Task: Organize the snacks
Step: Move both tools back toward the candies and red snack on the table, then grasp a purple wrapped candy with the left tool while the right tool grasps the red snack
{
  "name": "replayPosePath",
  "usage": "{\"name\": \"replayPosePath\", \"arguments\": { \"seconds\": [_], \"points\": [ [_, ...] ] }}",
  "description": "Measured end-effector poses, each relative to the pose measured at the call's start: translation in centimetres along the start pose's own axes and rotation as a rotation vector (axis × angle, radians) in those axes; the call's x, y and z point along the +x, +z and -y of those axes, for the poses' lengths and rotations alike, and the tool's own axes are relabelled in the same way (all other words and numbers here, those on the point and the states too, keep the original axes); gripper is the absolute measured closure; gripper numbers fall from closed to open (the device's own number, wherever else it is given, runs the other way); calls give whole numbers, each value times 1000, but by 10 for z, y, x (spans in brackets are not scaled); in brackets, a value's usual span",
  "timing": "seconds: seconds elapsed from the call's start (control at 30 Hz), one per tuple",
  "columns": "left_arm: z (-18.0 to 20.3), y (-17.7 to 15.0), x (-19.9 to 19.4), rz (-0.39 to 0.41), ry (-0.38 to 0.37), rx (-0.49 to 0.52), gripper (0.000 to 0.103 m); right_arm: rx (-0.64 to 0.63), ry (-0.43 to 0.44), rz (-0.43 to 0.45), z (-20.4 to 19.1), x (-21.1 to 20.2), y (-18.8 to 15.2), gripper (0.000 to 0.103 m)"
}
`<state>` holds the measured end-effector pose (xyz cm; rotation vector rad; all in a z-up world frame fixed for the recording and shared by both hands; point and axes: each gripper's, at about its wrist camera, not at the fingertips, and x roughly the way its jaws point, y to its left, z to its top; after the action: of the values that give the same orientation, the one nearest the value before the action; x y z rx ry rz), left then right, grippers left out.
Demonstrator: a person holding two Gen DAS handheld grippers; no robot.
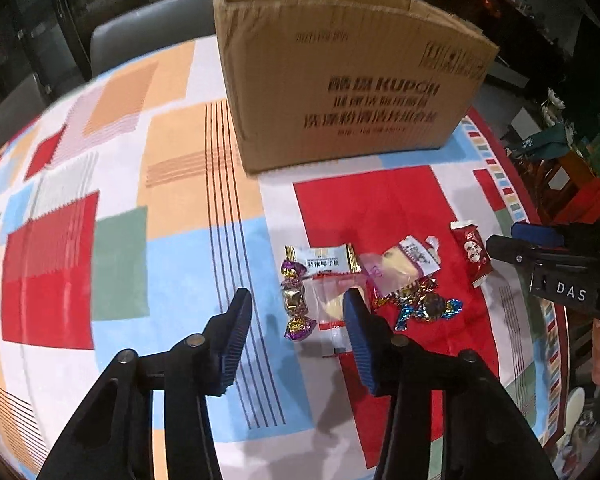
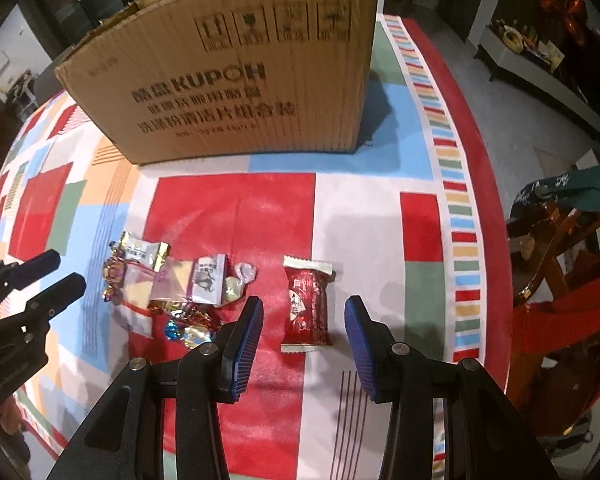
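Note:
A pile of wrapped candies (image 1: 364, 288) lies on the patterned tablecloth, also in the right wrist view (image 2: 172, 288). A red snack packet (image 2: 306, 306) lies apart to its right, also in the left wrist view (image 1: 472, 254). A brown cardboard box (image 1: 340, 76) stands behind them, also in the right wrist view (image 2: 228, 80). My left gripper (image 1: 298, 306) is open and empty above the left end of the pile. My right gripper (image 2: 304, 312) is open, its fingers on either side of the red packet, just above it.
The tablecloth (image 1: 120, 220) covers the table. A grey chair (image 1: 148, 28) stands behind the table at the left. A wooden chair with red and teal cloth (image 2: 560, 240) stands off the table's right edge (image 2: 496, 200).

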<state>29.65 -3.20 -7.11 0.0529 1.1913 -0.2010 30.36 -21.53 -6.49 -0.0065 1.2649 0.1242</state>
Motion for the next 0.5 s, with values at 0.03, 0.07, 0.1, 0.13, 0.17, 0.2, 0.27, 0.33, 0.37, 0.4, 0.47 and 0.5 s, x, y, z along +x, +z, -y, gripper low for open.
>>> {"name": "replayPosePath", "arguments": {
  "seconds": [0.03,0.07,0.1,0.13,0.17,0.2,0.27,0.33,0.37,0.4,0.47,0.5],
  "points": [
    [-1,0,3,-8,-4,-5,58,-1,0,-7,0,3,0,59],
    [-1,0,6,-13,-6,-11,61,0,0,-11,0,4,0,60],
    [-2,0,8,-19,-6,-14,62,4,0,-16,1,6,0,60],
    [-2,0,11,-24,-6,-15,63,5,0,-22,1,9,0,60],
    [-3,0,13,-30,-4,-18,64,6,-2,-28,1,11,0,60],
    [-4,1,16,-37,-3,-24,65,7,-4,-30,2,13,1,60],
    [-6,1,20,-46,-13,-39,67,8,-10,-37,3,17,2,60],
    [-6,2,22,-50,-8,-46,68,16,-1,-43,4,22,3,60],
    [-7,2,24,-51,-8,-50,70,20,0,-46,5,23,3,60],
    [-7,3,25,-55,-12,-52,70,26,6,-48,5,24,4,60],
    [-8,3,29,-61,-11,-58,71,33,12,-56,6,29,3,64],
    [-9,4,30,-65,-10,-60,71,35,13,-61,6,30,4,65]
  ]
}}
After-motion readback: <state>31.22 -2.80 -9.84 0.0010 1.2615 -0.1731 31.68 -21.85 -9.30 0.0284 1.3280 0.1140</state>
